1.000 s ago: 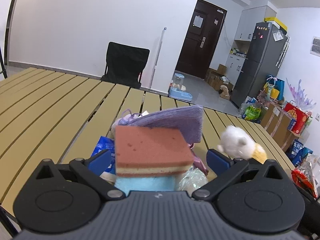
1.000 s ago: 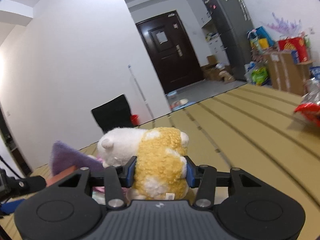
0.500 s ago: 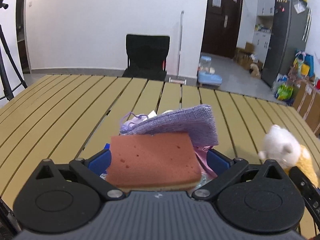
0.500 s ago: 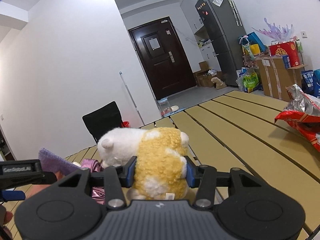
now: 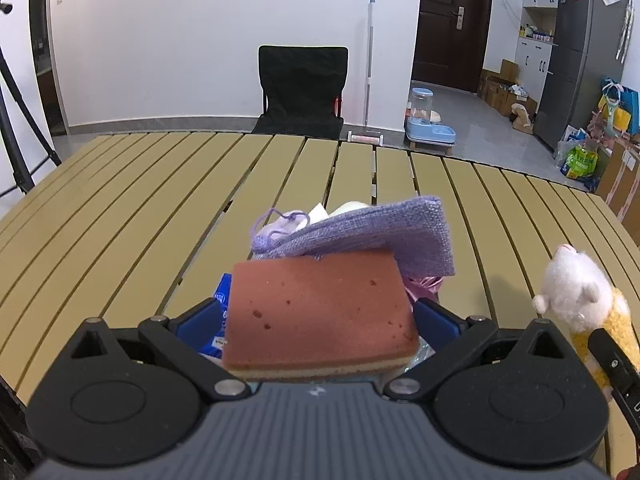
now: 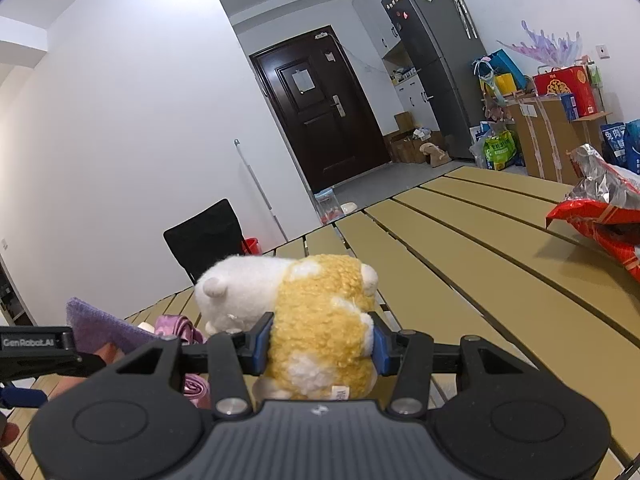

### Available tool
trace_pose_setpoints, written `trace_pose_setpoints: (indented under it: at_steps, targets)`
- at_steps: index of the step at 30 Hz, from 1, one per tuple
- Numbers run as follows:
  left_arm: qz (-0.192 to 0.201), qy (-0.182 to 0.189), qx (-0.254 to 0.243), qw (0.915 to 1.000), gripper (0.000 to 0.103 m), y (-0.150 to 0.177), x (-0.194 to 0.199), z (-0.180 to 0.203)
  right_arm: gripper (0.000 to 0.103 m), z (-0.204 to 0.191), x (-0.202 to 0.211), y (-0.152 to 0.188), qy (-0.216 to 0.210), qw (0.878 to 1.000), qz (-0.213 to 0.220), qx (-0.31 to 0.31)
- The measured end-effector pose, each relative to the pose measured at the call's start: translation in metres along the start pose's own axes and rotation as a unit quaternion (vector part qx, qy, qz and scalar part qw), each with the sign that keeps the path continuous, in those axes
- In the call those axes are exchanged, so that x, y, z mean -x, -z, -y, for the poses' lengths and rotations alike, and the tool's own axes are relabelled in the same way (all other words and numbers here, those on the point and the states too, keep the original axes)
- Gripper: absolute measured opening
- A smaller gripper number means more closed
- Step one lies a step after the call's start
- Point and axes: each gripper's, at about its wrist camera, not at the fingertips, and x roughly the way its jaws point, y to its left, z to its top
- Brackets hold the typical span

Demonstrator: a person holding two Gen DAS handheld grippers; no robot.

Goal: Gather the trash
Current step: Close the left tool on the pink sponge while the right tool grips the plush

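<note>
Two claw-mounted fisheyes, close over slatted table [image 5: 120,208], sharing plush toy [image 6: 320,320]

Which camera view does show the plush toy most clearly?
The right wrist view: the plush toy sits centred between the right gripper pads, white head and yellow body both visible. The left wrist view shows it only at the right edge, partly hidden.

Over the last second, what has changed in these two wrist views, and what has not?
The left gripper swung round: the plush toy slid from beside the pile toward the right edge of its view, and the black chair came to centre. Its view looks down on the sponge more steeply. The right view levelled somewhat, bringing the red foil bag further in. Unchanged: the sponge lies between the left jaws under the purple pouch; the right gripper clamps the toy.
</note>
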Motion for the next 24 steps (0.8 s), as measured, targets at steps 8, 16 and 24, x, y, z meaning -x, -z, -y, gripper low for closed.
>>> trace_pose_setpoints:
  at_steps: [8, 16, 24]
  targets:
    - [-0.02, 0.008, 0.013, 0.9997, 0.103, 0.0, -0.01, -0.008, 0.047, 0.002, -0.005, -0.001, -0.002, 1.0, -0.004, -0.001]
    - [-0.015, 0.022, 0.021, 0.9994, 0.1, 0.006, -0.015, -0.013, 0.047, 0.003, -0.009, 0.001, -0.003, 1.0, -0.005, 0.001]
    - [0.016, 0.034, 0.014, 0.9992, 0.098, 0.014, 0.003, -0.012, 0.047, 0.0, -0.003, 0.004, -0.014, 1.0, -0.002, 0.018]
